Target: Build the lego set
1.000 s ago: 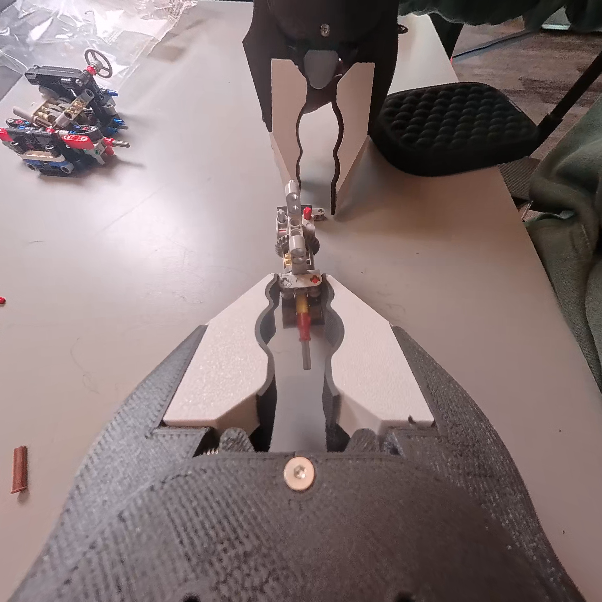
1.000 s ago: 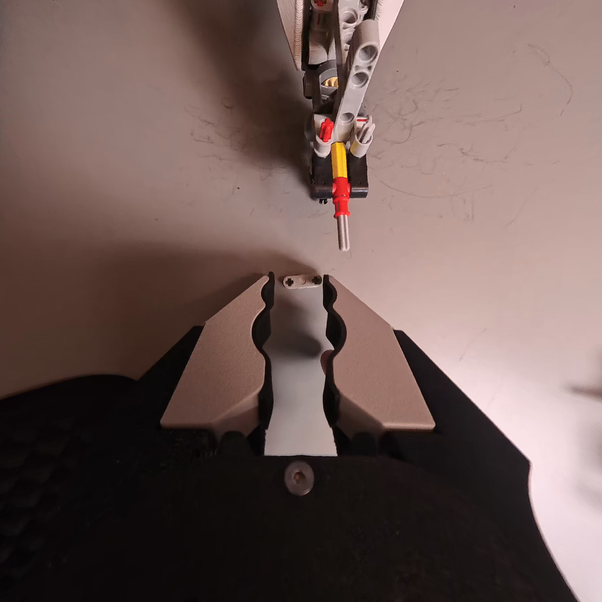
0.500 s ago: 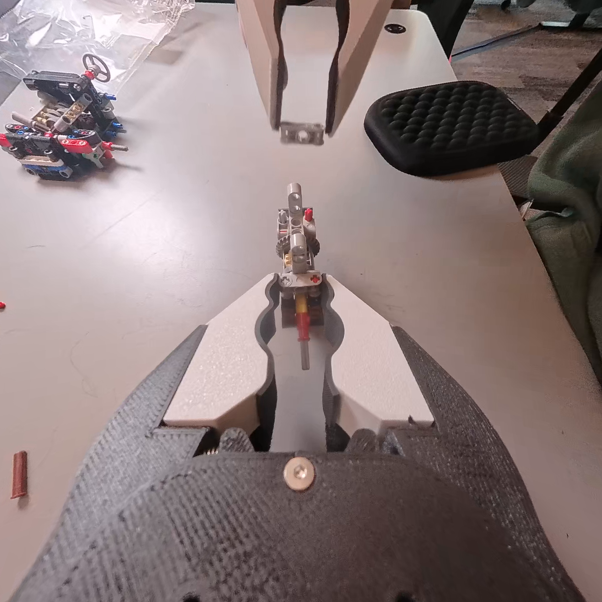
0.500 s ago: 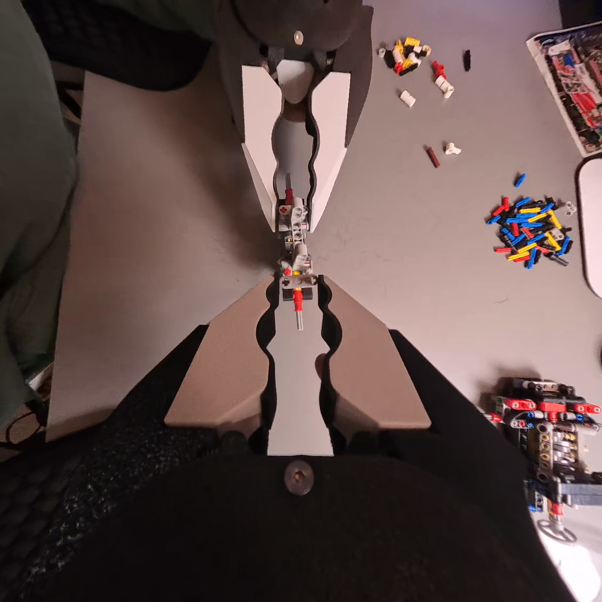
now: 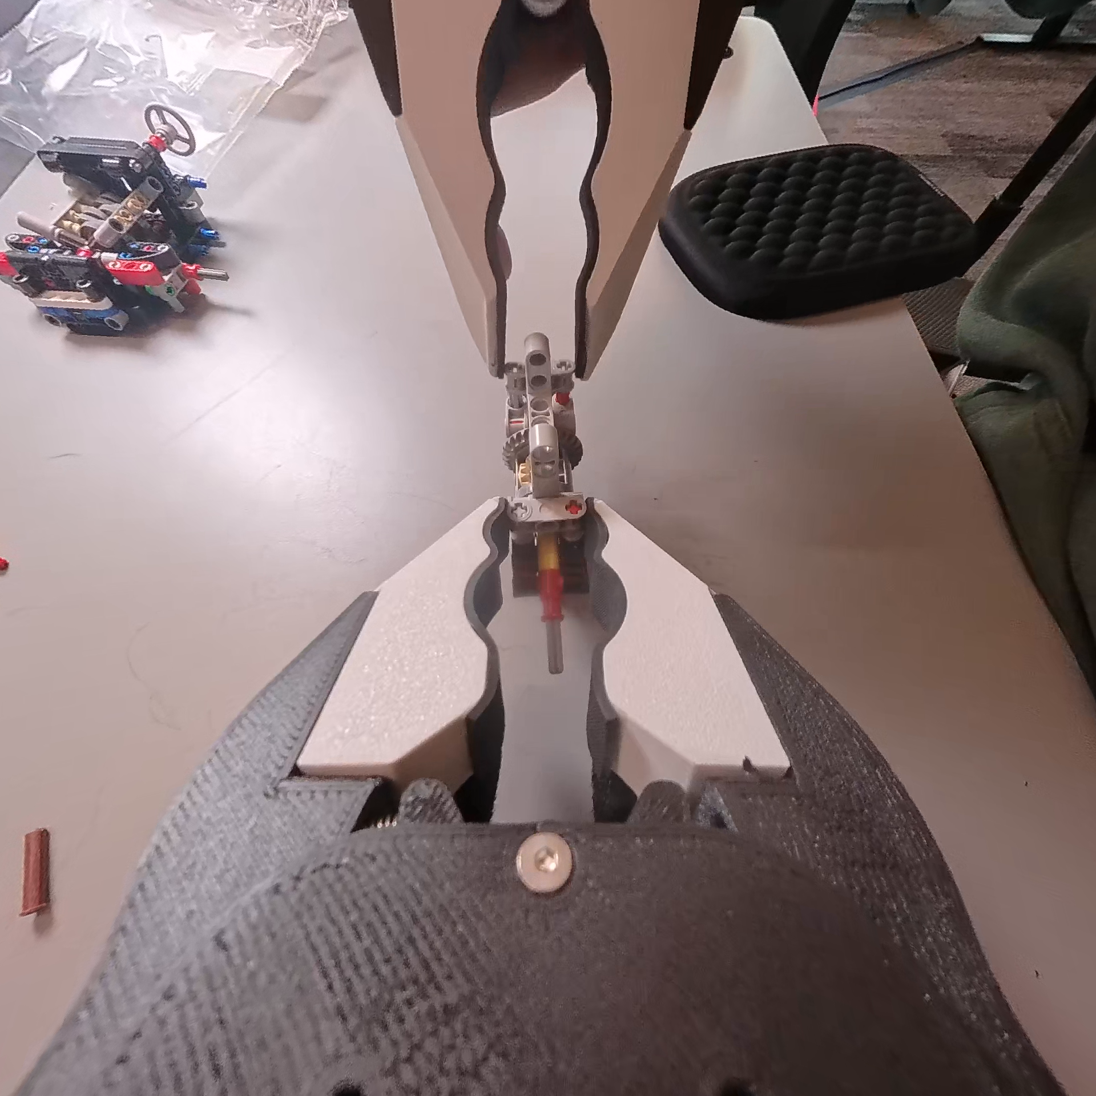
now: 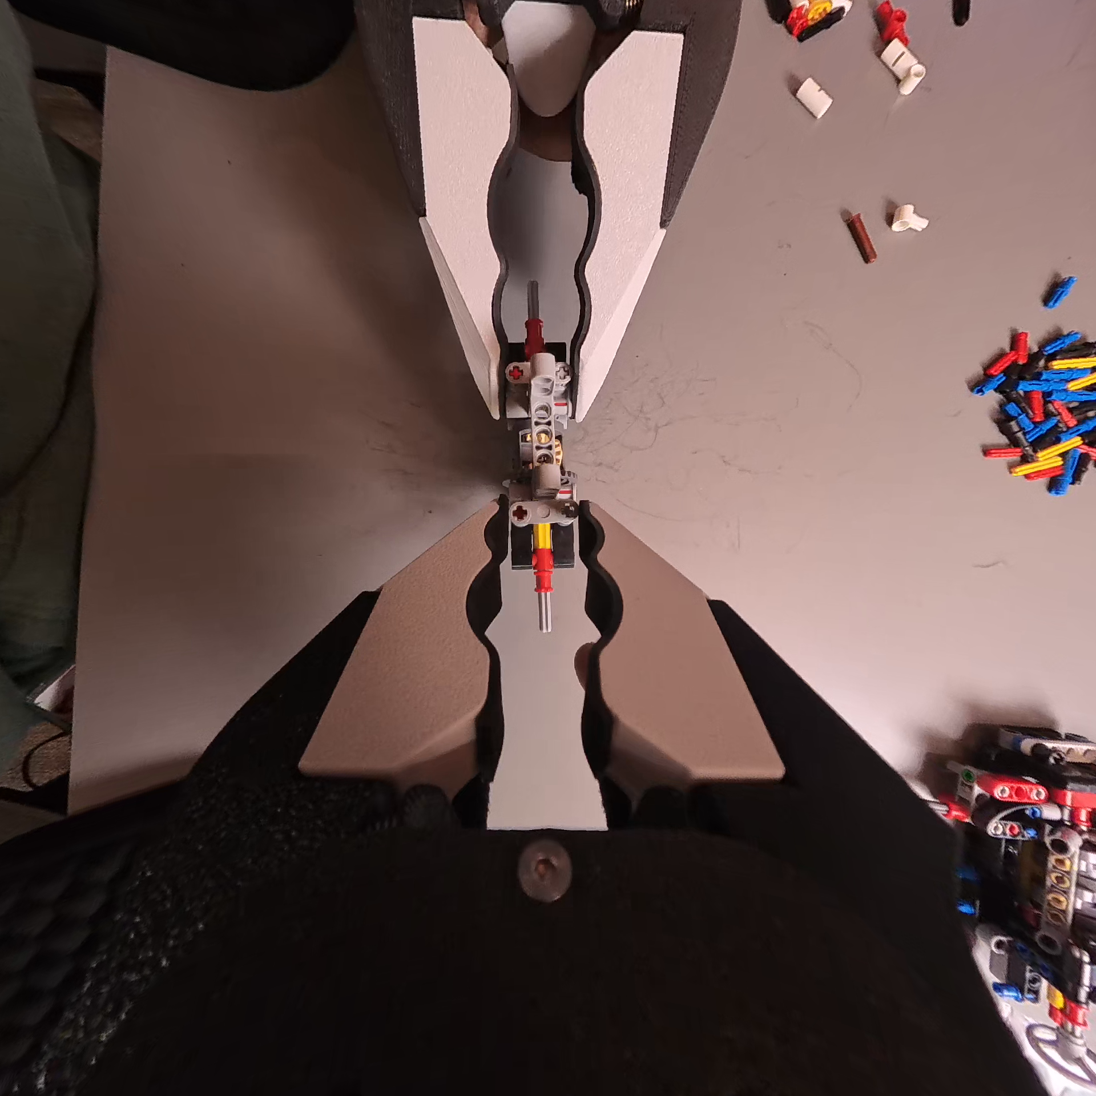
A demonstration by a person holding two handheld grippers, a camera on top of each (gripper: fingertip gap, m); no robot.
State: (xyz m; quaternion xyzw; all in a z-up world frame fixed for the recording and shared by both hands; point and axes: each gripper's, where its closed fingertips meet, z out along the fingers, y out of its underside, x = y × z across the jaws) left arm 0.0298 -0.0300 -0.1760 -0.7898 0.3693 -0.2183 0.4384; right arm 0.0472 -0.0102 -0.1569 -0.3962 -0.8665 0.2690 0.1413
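Basically both grippers sit on one small brick assembly [image 5: 542,451] lying on the table [image 5: 237,474], one at each end. The left gripper [image 5: 548,511] is narrowly open, with both pads pressed on the near crosspiece and the red-and-yellow axle running back between its fingers. The right gripper [image 6: 542,513] is about as narrow and clamps a grey link [image 6: 542,511] against the far end. The link looks seated on the axle ends, though I can't confirm it from these angles. A second ago that link lay flat on the table between the right fingertips, and half a second ago it was held clear above the assembly. Left grip unchanged. The brick vehicle [image 5: 107,237], pin pile [image 6: 1044,415] and black pad [image 5: 818,231] are well apart.
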